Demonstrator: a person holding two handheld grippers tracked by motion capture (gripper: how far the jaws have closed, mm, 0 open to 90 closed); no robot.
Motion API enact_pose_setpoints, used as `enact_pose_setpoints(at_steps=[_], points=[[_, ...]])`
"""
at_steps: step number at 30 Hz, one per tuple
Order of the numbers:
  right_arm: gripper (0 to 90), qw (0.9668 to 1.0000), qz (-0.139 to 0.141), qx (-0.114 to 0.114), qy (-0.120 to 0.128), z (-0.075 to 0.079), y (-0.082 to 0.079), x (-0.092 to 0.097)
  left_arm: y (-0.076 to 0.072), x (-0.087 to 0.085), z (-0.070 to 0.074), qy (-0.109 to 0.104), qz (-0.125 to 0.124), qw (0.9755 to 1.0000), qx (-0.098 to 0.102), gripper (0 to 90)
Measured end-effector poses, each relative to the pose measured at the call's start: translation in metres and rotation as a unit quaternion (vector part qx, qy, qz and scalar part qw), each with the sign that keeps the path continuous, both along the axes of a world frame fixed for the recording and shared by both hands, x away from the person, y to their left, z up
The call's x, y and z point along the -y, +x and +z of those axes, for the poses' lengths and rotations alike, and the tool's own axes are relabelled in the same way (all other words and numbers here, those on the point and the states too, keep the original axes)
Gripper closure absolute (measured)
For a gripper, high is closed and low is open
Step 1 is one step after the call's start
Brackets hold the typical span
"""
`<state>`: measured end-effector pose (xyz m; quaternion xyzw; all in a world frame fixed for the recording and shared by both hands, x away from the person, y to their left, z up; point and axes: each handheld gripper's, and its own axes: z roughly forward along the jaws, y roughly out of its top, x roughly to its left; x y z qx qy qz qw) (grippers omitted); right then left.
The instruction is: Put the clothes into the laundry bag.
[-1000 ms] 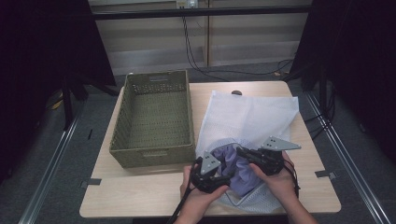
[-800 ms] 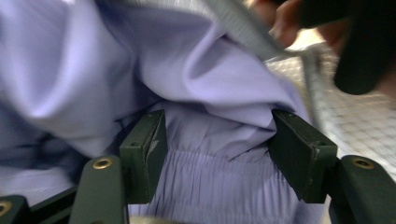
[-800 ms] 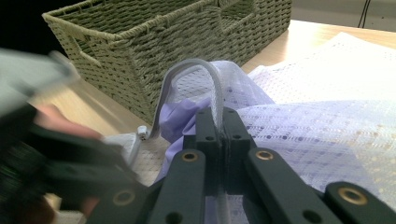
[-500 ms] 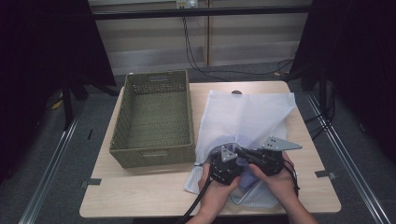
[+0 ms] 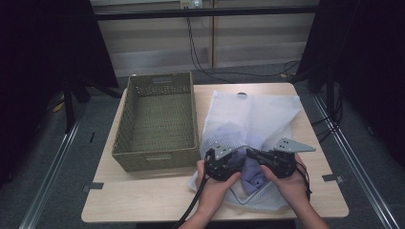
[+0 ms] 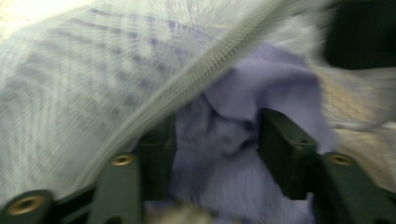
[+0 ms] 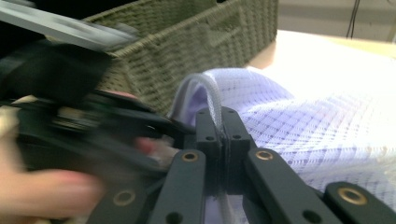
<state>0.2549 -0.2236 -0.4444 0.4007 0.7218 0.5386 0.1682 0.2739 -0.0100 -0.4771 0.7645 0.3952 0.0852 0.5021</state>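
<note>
A white mesh laundry bag (image 5: 253, 114) lies on the table with a purple cloth (image 5: 253, 175) in its near, open end. My right gripper (image 5: 251, 154) is shut on the bag's zipper edge (image 7: 212, 100) and holds it raised. My left gripper (image 5: 240, 161) reaches into the opening beside it. Its jaws have just been opening and stand apart, with the purple cloth (image 6: 280, 88) bunched between them. The mesh and its zipper (image 6: 205, 79) drape over the left jaw. In the right gripper view, the other hand and its gripper are blurred at the left.
A green woven basket (image 5: 157, 160) stands empty on the left half of the table, close to my left hand; its wall (image 7: 187, 51) rises just behind the bag. The bag's far part lies flat across the right half. Bare wood runs along the near edge.
My left gripper has shifted right from the bag's left side toward the right gripper, into the bag's mouth. The right gripper has kept its place on the zipper edge.
</note>
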Motion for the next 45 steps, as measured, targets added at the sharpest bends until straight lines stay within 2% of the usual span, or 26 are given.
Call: enact_pose_setpoints(at_steps=[2, 5, 7, 9, 11, 12, 15, 17, 19, 20, 21, 22, 23, 25, 27, 28, 29, 30, 32, 34, 36, 37, 39, 41, 43, 45], points=[[88.4, 0.9999, -0.004, -0.006, 0.01, -0.001, 0.002, 0.003, -0.009, -0.004, 0.003, 0.016, -0.029, 0.9995, 0.003, 39.6], [88.1, 1.0, 0.0, -0.007, -0.001, 0.0, 0.0, 0.002, -0.026, -0.017, 0.008, 0.046, -0.063, 0.9962, 0.039, 35.4], [87.2, 0.9999, 0.004, -0.005, -0.015, 0.003, -0.003, 0.002, -0.035, -0.035, 0.011, 0.047, -0.064, 0.9958, 0.045, 35.6], [86.8, 0.9997, -0.001, -0.005, -0.026, 0.007, -0.008, 0.005, -0.045, -0.063, 0.012, 0.056, -0.037, 0.9964, 0.052, 42.9], [86.3, 0.9997, -0.002, -0.007, -0.022, 0.01, -0.015, 0.012, -0.051, -0.083, 0.011, 0.062, -0.023, 0.9966, 0.049, 46.2], [86.2, 0.9996, 0.0, -0.006, -0.028, 0.01, -0.018, 0.015, -0.054, -0.094, 0.008, 0.063, -0.017, 0.997, 0.041, 47.6], [85.9, 0.9992, 0.014, -0.014, -0.033, 0.002, -0.026, 0.02, -0.055, -0.107, -0.002, 0.085, -0.02, 0.9961, 0.014, 47.3], [86.1, 0.9981, 0.036, -0.027, -0.042, -0.007, -0.029, 0.017, -0.054, -0.107, -0.008, 0.1, -0.013, 0.9949, 0.004, 45.2], [86.0, 0.9955, 0.058, -0.035, -0.066, -0.016, -0.03, 0.009, -0.052, -0.103, -0.015, 0.114, -0.02, 0.9932, -0.009, 43.7], [85.9, 0.9926, 0.068, -0.036, -0.094, -0.021, -0.03, 0.003, -0.053, -0.1, -0.018, 0.127, -0.022, 0.9917, -0.002, 42.5], [86.2, 0.9877, 0.079, -0.04, -0.129, -0.028, -0.029, -0.003, -0.053, -0.098, -0.02, 0.141, -0.027, 0.9897, 0.002, 42.5], [86.4, 0.9854, 0.084, -0.045, -0.141, -0.033, -0.028, -0.007, -0.052, -0.097, -0.023, 0.146, -0.028, 0.9889, 0.0, 42.6], [86.7, 0.9844, 0.087, -0.053, -0.143, -0.037, -0.027, -0.009, -0.053, -0.096, -0.026, 0.148, -0.028, 0.9887, 0.001, 43.6], [87.5, 0.9831, 0.085, -0.066, -0.148, -0.042, -0.023, -0.012, -0.053, -0.096, -0.028, 0.15, -0.02, 0.9883, 0.016, 48.9], [88.0, 0.9827, 0.076, -0.078, -0.149, -0.045, -0.017, -0.013, -0.052, -0.098, -0.028, 0.143, -0.015, 0.9896, 0.011, 62.0], [88.2, 0.9822, 0.07, -0.083, -0.153, -0.047, -0.013, -0.014, -0.051, -0.1, -0.028, 0.138, -0.015, 0.9903, 0.008, 75.7], [88.4, 0.982, 0.063, -0.085, -0.157, -0.049, -0.009, -0.015, -0.049, -0.102, -0.029, 0.123, -0.019, 0.9922, 0.002, 85.7], [88.5, 0.9815, 0.057, -0.083, -0.163, -0.05, -0.003, -0.016, -0.048, -0.103, -0.029, 0.119, -0.023, 0.9926, -0.002, 89.8], [88.6, 0.9814, 0.042, -0.086, -0.167, -0.05, 0.009, -0.018, -0.049, -0.101, -0.028, 0.134, -0.032, 0.9905, 0.006, 90.0], [88.7, 0.979, 0.016, -0.08, -0.187, -0.05, 0.026, -0.023, -0.048, -0.102, -0.028, 0.14, -0.041, 0.9892, 0.012, 90.0], [88.7, 0.9746, -0.025, -0.075, -0.209, -0.049, 0.049, -0.024, -0.047, -0.104, -0.028, 0.127, -0.041, 0.991, 0.001, 90.0], [88.8, 0.9715, -0.049, -0.075, -0.219, -0.049, 0.06, -0.024, -0.046, -0.106, -0.028, 0.125, -0.046, 0.991, -0.004, 90.0], [88.8, 0.9685, -0.086, -0.091, -0.215, -0.05, 0.08, -0.019, -0.046, -0.109, -0.029, 0.113, -0.047, 0.9924, -0.009, 90.0], [88.7, 0.9693, -0.089, -0.094, -0.209, -0.045, 0.084, -0.015, -0.046, -0.11, -0.03, 0.104, -0.044, 0.9935, -0.012, 90.0], [88.0, 0.9792, -0.064, -0.073, -0.178, -0.033, 0.076, -0.011, -0.046, -0.111, -0.031, 0.098, -0.044, 0.9942, -0.014, 90.0], [87.7, 0.9832, -0.039, -0.052, -0.171, -0.018, 0.056, -0.007, -0.047, -0.112, -0.031, 0.095, -0.041, 0.9945, -0.015, 90.0]])
